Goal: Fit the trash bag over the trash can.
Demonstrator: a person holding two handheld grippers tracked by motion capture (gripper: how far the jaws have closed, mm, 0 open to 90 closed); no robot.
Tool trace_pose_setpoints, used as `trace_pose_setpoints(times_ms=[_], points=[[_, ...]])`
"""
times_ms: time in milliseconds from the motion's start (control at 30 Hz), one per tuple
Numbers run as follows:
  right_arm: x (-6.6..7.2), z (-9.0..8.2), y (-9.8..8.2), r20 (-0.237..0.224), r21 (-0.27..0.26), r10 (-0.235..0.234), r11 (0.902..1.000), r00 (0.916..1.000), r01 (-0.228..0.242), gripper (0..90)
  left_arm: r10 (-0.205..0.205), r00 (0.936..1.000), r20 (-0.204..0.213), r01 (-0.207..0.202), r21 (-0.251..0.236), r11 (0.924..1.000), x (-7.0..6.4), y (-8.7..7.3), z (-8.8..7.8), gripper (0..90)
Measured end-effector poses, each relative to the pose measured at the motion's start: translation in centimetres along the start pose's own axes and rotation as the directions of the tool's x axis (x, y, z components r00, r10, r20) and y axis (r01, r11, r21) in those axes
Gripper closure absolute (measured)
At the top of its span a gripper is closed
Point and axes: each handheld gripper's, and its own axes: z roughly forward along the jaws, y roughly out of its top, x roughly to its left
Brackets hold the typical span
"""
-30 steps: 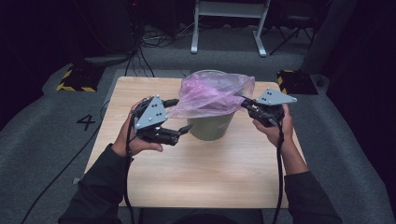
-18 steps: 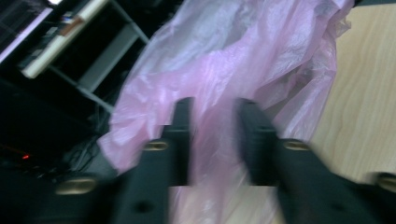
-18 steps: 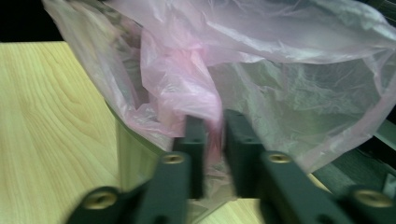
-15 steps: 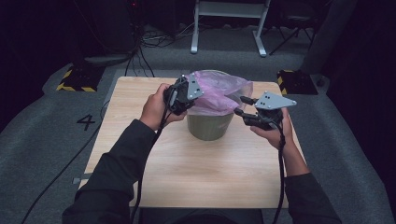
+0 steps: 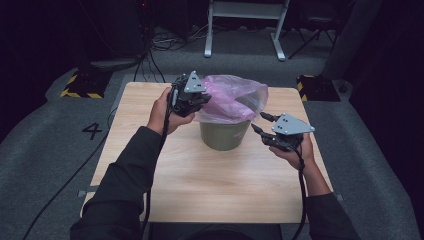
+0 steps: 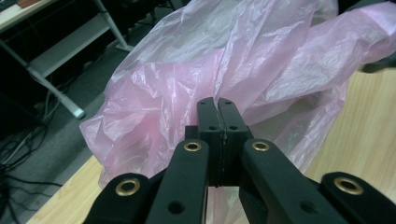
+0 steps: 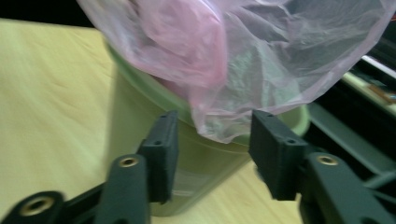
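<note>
Left tool (image 5: 199, 102) now against crinkly bag (image 5: 235, 97)

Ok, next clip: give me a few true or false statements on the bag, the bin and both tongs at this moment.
1. The left tongs are shut against the pink bag. True.
2. The right tongs are clamped on the bin's rim. False: their jaws stand apart, with the bag's hanging edge between them and the pads not pressing on it.
3. The green bin stands upright on the wooden table. True.
4. The bag lies flat on the table beside the bin. False: it sits in the bin and billows above the rim.
5. Both tongs are on the same side of the bin. False: one is on each side.
</note>
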Motion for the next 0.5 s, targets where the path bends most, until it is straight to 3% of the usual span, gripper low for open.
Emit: trace_pose_setpoints(times_ms=[167, 267, 500], points=[[0.4, 0.5, 0.2, 0.026, -0.006, -0.035, 0.9993, 0.9990, 0.036, 76.4, -0.015, 0.9996, 0.022, 0.016, -0.016, 0.9998, 0.1, -0.2, 0.0, 89.9], [0.5, 0.4, 0.3, -0.004, -0.009, -0.054, 0.9985, 0.9985, 0.054, 90.0, -0.034, 0.9992, 0.021, 0.034, -0.026, 0.9991, 0.4, -0.4, -0.2, 89.9], [-0.3, -0.2, -0.4, -0.023, 0.003, -0.026, 0.9997, 0.9994, 0.026, 90.0, -0.100, 0.9949, 0.014, 0.100, -0.041, 0.9941, 2.2, -1.3, -0.6, 89.9]])
